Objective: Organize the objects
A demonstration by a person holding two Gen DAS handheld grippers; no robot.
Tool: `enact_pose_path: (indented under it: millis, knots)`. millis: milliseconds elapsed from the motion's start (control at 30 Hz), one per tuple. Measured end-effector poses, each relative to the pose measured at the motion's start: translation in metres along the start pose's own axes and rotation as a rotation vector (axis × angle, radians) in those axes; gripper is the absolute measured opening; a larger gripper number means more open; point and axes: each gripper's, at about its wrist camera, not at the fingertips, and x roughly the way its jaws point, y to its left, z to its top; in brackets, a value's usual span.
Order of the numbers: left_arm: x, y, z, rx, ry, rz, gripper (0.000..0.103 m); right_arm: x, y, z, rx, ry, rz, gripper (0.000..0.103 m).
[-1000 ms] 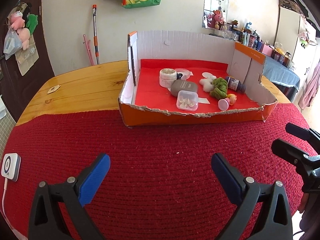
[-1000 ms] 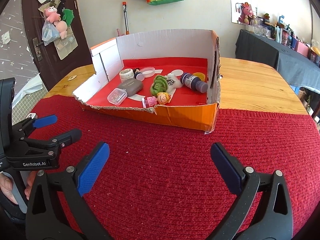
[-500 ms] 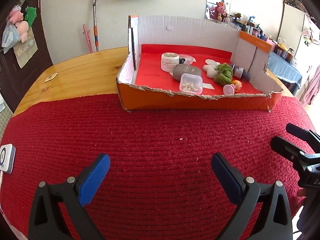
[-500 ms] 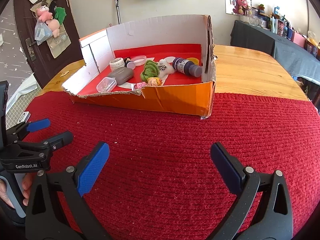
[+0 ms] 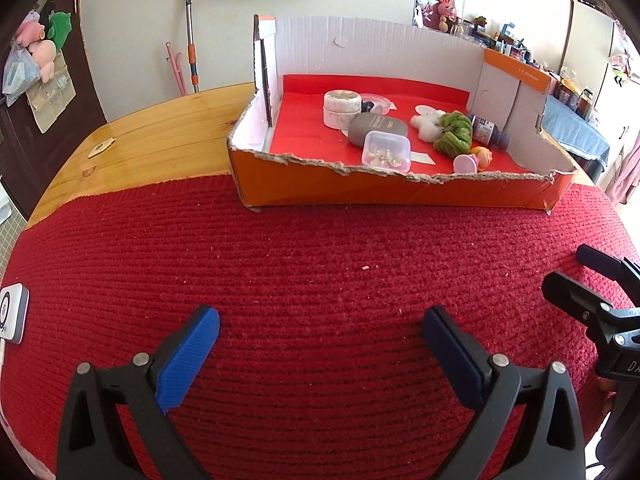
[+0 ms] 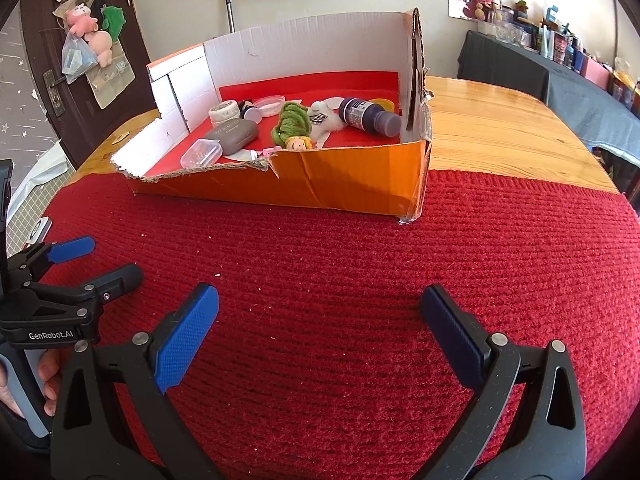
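Box: an orange cardboard box point(image 5: 400, 190) with a torn front edge and red-lined floor stands on the surface, its front on the red mat point(image 5: 320, 280).
Contents: white round jar point(image 5: 341, 109), grey case point(image 5: 378, 128), clear lidded tub point(image 5: 387, 150) leaning on the case, green woolly item point(image 5: 454, 135), dark purple bottle point(image 6: 370, 116) lying on its side, small doll head point(image 6: 298, 144).
Left tongs point(image 5: 320, 340): spread wide, holding nothing, low over the mat.
Right tongs point(image 6: 320, 320): spread wide, holding nothing, low over the mat.
Relation: box and contents lie well ahead of both tongs, bare mat between.
Mat edge: a white device point(image 5: 14, 312) lies at the far left.
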Motion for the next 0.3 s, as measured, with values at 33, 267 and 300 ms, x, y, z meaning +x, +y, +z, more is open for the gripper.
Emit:
enact_pose_path:
  millis: [33, 267, 300]
  knots:
    - [0.0001, 0.0002, 0.0, 0.0, 0.0, -0.001, 0.103, 0.0002, -0.0002, 0.0001, 0.002, -0.001, 0.001, 0.103]
    - [0.0008, 0.0009, 0.0, 0.002, -0.002, -0.003, 0.103, -0.0007, -0.0019, -0.0004, 0.013, -0.004, 0.007, 0.103]
    - [0.0007, 0.0008, 0.0003, 0.002, -0.002, -0.003, 0.103, -0.0009, -0.002, -0.0006, 0.014, -0.005, 0.008, 0.103]
